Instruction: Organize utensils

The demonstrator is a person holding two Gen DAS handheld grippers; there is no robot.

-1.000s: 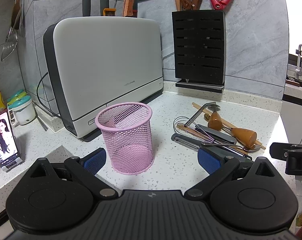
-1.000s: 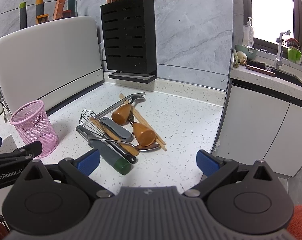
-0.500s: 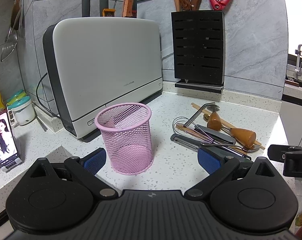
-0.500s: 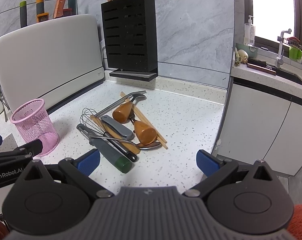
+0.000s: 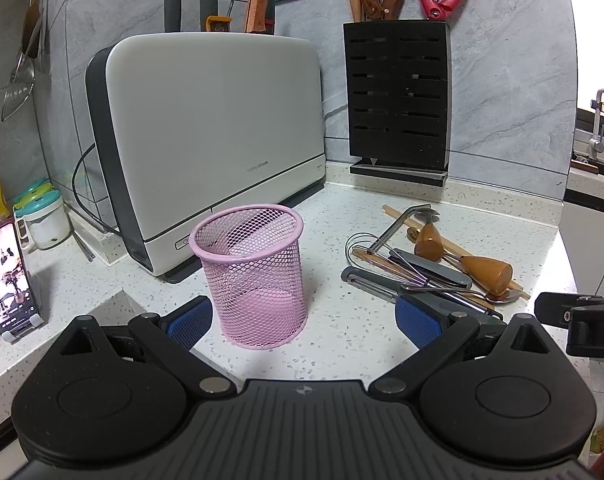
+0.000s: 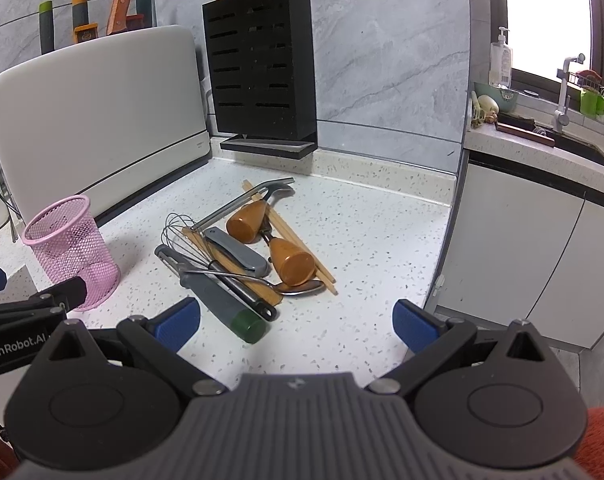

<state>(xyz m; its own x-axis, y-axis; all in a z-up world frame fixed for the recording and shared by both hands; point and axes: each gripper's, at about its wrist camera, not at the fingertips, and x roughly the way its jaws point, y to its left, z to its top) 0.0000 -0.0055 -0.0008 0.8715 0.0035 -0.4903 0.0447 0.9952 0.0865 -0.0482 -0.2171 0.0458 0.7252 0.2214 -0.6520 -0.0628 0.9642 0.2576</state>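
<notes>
While both sets of fingers stand spread and empty, the utensil pile (image 6: 242, 256) lies tangled on the bench (image 6: 362, 240), right of the empty pink mesh cup (image 5: 254, 276). Risk: lifting one piece may drag its neighbours, and the light cup may tip under a long handle.

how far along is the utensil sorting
Nothing looks done: the pink mesh cup stands empty. Nothing is in hand: left claw and right claw are open. Left to move: the whole pile, including whisk, peeler and spoon.
</notes>
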